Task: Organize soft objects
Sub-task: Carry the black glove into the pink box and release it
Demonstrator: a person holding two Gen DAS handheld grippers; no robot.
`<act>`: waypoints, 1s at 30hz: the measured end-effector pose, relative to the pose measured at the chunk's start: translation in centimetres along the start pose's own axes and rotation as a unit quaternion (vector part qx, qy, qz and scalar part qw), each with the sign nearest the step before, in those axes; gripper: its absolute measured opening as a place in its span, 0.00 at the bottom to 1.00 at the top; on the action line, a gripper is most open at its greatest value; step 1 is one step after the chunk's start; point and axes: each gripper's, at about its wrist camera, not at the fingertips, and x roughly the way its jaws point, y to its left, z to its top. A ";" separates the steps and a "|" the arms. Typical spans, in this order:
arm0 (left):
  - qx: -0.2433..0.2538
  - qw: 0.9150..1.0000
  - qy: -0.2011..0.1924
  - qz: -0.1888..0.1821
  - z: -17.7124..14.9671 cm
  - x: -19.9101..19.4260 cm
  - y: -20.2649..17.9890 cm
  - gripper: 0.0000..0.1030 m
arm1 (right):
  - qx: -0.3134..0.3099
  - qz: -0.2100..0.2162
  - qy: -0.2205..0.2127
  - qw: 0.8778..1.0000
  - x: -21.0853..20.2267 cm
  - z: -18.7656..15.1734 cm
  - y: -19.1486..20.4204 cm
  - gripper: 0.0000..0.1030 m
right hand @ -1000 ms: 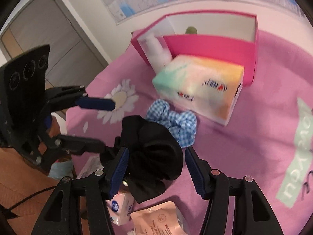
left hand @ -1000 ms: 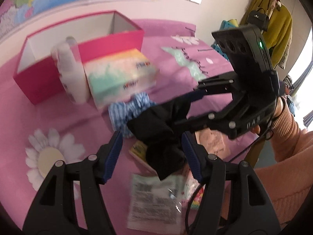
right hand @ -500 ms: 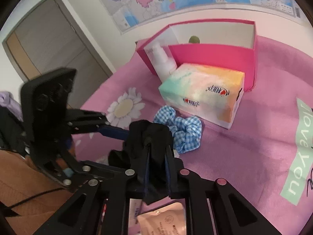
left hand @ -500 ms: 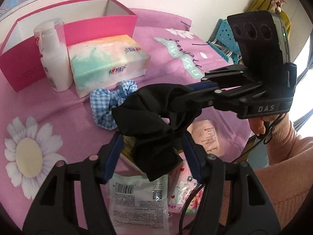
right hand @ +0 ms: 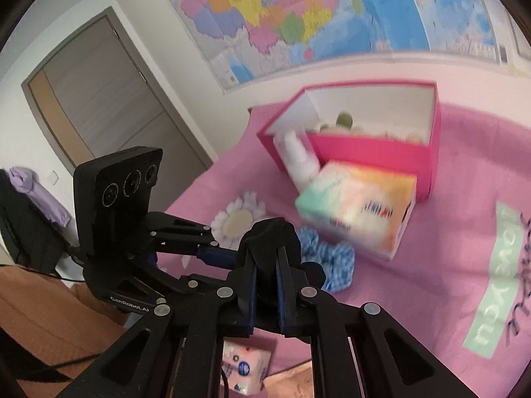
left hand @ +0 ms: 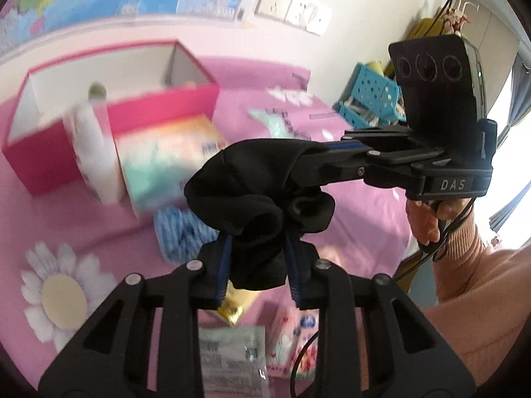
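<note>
Hanging in the air above the pink cloth (left hand: 361, 212), one black scrunchie (left hand: 255, 195) is gripped from two sides at once. The left gripper (left hand: 259, 265) has its two blue-padded fingers pressed in on the lower bunch of the fabric, and the right gripper (right hand: 265, 285) has its two fingers nearly together, clamped on another fold of the same scrunchie (right hand: 270, 242). In the left wrist view the right gripper (left hand: 318, 156) reaches in from the right side with its tips buried in the black cloth, held by one hand (left hand: 428, 215) in a peach sleeve.

Just below lies one blue-and-white checked scrunchie (right hand: 328, 262) on the cloth, close to the front of one tissue box (right hand: 358, 209) with a pastel print. One white bottle (left hand: 94, 156) stands upright just beside the tissue box, against the front of one open pink box (right hand: 375, 152); something greenish shows inside it, too blurred to name.

Near the lower edge of the left wrist view lie three small packets: one clear-wrapped (left hand: 229, 361), one yellow (left hand: 235, 305) and one pink floral (left hand: 292, 338).

One white daisy print (left hand: 56, 298) marks the cloth at left. One map (right hand: 298, 10) hangs on the wall, and one turquoise basket (left hand: 371, 99) sits off to the right.
</note>
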 end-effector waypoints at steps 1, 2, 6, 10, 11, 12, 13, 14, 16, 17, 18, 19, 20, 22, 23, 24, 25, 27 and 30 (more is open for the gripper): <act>0.000 1.000 -0.006 0.001 0.6 -0.3 0.1 0.30 | -0.002 -0.001 -0.005 1.000 -0.2 0.5 0.0 0.08; 0.001 1.000 -0.015 0.007 1.4 -0.6 0.2 0.30 | -0.005 -0.003 -0.013 1.000 -0.4 1.1 0.0 0.08; 0.007 0.999 -0.033 0.029 4.2 -1.0 0.6 0.30 | -0.012 -0.013 -0.042 0.999 -1.1 3.9 -0.3 0.08; 0.015 0.998 -0.048 0.046 7.0 -1.0 1.3 0.31 | -0.024 -0.030 -0.064 0.997 -1.2 7.4 -0.6 0.08; 0.015 0.997 -0.051 0.053 7.7 -1.0 1.6 0.30 | -0.023 -0.031 -0.068 0.997 -1.1 8.2 -0.8 0.08; 0.015 0.997 -0.052 0.060 8.5 -1.0 2.0 0.30 | -0.024 -0.036 -0.071 0.997 -0.9 9.2 -1.1 0.08; 0.015 0.996 -0.052 0.065 9.1 -0.9 2.4 0.31 | -0.022 -0.038 -0.072 0.996 -0.8 9.7 -1.3 0.08; 0.015 0.996 -0.052 0.068 9.7 -0.8 2.6 0.31 | -0.018 -0.036 -0.073 0.996 -0.6 10.6 -1.7 0.08; 0.012 0.996 -0.050 0.079 11.2 -0.5 3.5 0.31 | -0.017 -0.048 -0.079 0.996 0.0 11.8 -2.1 0.08; 0.011 0.995 -0.049 0.083 11.8 -0.3 3.7 0.31 | -0.012 -0.048 -0.080 0.996 0.3 12.4 -2.5 0.08; 0.011 0.995 -0.048 0.090 12.4 -0.1 4.1 0.31 | -0.009 -0.048 -0.082 0.995 0.5 13.1 -2.9 0.08; 0.009 0.994 -0.047 0.096 12.8 0.1 4.4 0.30 | -0.009 -0.057 -0.085 0.995 0.7 13.5 -3.2 0.08; 0.006 0.994 -0.045 0.099 13.3 0.4 4.8 0.30 | -0.009 -0.067 -0.085 0.994 1.1 14.1 -3.6 0.08; 0.000 0.993 -0.040 0.109 14.2 1.1 5.6 0.31 | -0.007 -0.082 -0.086 0.993 1.9 15.0 -4.3 0.08; -0.004 0.993 -0.036 0.113 14.6 1.6 6.0 0.31 | -0.008 -0.097 -0.086 0.991 2.4 15.4 -4.7 0.08; -0.004 0.992 -0.031 0.119 14.9 2.1 6.3 0.31 | -0.005 -0.101 -0.085 0.991 2.7 15.7 -5.3 0.08; -0.004 0.991 -0.026 0.129 15.2 2.7 6.7 0.31 | 0.002 -0.102 -0.084 0.991 3.1 16.0 -5.9 0.08; -0.008 0.990 -0.015 0.137 15.6 3.5 7.1 0.31 | 0.015 -0.114 -0.078 0.990 4.1 16.5 -7.4 0.08; -0.017 0.990 -0.003 0.142 16.3 4.8 8.1 0.31 | 0.027 -0.123 -0.071 0.989 5.1 17.1 -8.9 0.08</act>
